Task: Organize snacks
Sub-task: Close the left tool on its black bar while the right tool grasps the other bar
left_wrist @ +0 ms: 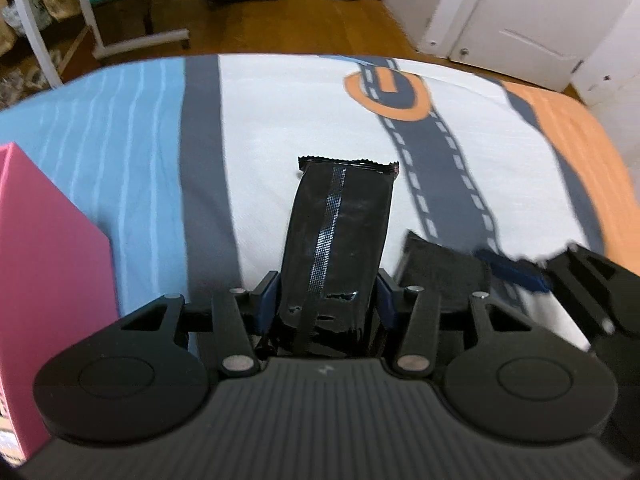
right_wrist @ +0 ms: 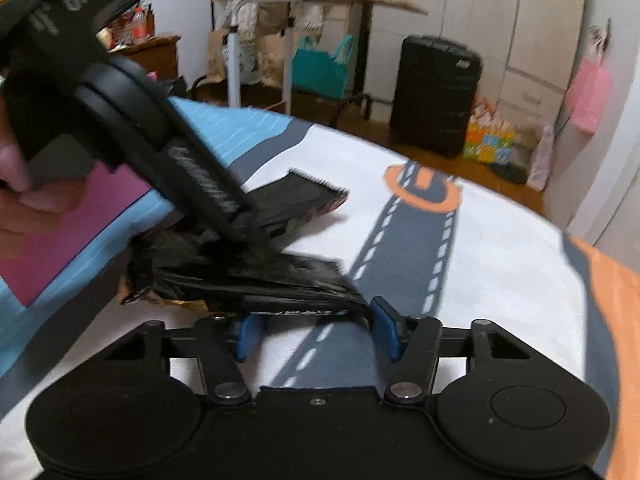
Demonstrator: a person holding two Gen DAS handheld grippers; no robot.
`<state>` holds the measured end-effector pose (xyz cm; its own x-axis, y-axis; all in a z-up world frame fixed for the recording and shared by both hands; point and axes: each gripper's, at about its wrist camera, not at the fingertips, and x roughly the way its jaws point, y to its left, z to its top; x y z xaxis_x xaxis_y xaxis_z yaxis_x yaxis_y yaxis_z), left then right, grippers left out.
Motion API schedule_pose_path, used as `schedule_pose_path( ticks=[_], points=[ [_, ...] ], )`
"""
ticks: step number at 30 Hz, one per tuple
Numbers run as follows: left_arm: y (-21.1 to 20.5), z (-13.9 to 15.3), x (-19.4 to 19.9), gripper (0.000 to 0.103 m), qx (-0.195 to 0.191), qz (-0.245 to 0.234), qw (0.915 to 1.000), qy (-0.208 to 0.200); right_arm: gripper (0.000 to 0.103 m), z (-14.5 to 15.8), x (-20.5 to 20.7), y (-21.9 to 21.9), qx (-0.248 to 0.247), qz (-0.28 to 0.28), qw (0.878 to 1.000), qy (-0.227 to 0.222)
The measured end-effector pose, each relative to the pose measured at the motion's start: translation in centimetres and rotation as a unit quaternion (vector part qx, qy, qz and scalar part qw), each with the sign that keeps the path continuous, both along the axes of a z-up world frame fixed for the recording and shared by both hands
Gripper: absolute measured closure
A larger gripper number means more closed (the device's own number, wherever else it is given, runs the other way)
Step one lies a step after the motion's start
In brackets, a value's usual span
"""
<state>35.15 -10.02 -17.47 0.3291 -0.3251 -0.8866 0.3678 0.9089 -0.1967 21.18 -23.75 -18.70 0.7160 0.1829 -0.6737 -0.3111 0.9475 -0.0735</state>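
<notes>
My left gripper [left_wrist: 326, 296] is shut on a black snack packet [left_wrist: 340, 224] with a serrated far end, held above the road-print bed cover. In the right wrist view the same packet [right_wrist: 304, 196] sticks out past the left gripper's arm. A second black snack packet [right_wrist: 256, 284] lies crumpled on the cover just ahead of my right gripper [right_wrist: 316, 328]. The right gripper's blue pads [right_wrist: 384, 324] stand apart, open, with this packet's near edge at their tips. The right gripper [left_wrist: 520, 272] also shows at the lower right of the left wrist view.
A pink box [left_wrist: 44, 264] stands at the left on the bed cover [left_wrist: 280, 120], also seen in the right wrist view [right_wrist: 80, 236]. Beyond the bed's far edge are a black suitcase [right_wrist: 432, 96], a rolling table frame [left_wrist: 120, 36] and white closet doors [left_wrist: 520, 12].
</notes>
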Motion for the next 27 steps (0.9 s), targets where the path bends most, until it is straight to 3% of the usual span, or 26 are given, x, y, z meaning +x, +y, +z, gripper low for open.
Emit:
schedule_pose_path(
  ticks=[1, 2, 4, 6, 9, 11, 16, 19, 21, 25, 27],
  points=[
    [0.0, 0.1, -0.2, 0.056, -0.007, -0.003, 0.9999, 0.007, 0.033, 0.2, 0.0, -0.2, -0.007, -0.009, 1.000, -0.008],
    [0.0, 0.1, -0.4, 0.056, -0.010, -0.004, 0.9999, 0.010, 0.017, 0.3, 0.1, -0.5, -0.017, -0.019, 1.000, -0.009],
    [-0.3, 0.2, -1.0, 0.056, 0.015, -0.004, 0.9998, -0.010, 0.011, 0.9, 0.2, -1.2, -0.045, -0.042, 0.998, 0.003],
    [-0.5, 0.1, -1.4, 0.056, 0.041, -0.002, 0.9987, -0.030, 0.011, 1.7, -0.3, -2.0, -0.046, -0.046, 0.998, 0.013],
    [0.2, -0.5, -1.0, 0.056, -0.002, 0.001, 0.9998, 0.020, 0.010, 2.6, -1.2, -3.0, -0.024, -0.053, 0.998, 0.039],
    [0.2, -0.4, -1.3, 0.056, -0.012, 0.001, 0.9996, 0.024, 0.010, 3.0, -1.7, -3.1, -0.009, -0.061, 0.996, 0.057],
    [0.5, 0.4, -1.9, 0.056, -0.014, 0.010, 0.9997, 0.014, 0.010, 3.3, -2.2, -2.9, 0.077, -0.082, 0.991, 0.077],
    [1.0, 1.1, -1.9, 0.056, -0.019, 0.021, 0.9996, 0.009, 0.010, 2.6, -1.2, -1.8, 0.141, -0.065, 0.982, 0.108],
    [1.3, 1.6, -1.9, 0.056, -0.019, 0.027, 0.9994, 0.001, 0.010, 1.7, -0.4, 0.1, 0.125, -0.048, 0.984, 0.119],
    [1.6, 2.4, -2.0, 0.056, -0.004, 0.029, 0.9994, -0.018, 0.010, -0.6, 0.3, 2.8, 0.048, -0.048, 0.994, 0.088],
    [1.8, 2.6, -2.1, 0.056, -0.006, 0.031, 0.9993, -0.018, 0.020, -0.6, -0.2, 3.8, 0.019, -0.038, 0.997, 0.062]
  ],
)
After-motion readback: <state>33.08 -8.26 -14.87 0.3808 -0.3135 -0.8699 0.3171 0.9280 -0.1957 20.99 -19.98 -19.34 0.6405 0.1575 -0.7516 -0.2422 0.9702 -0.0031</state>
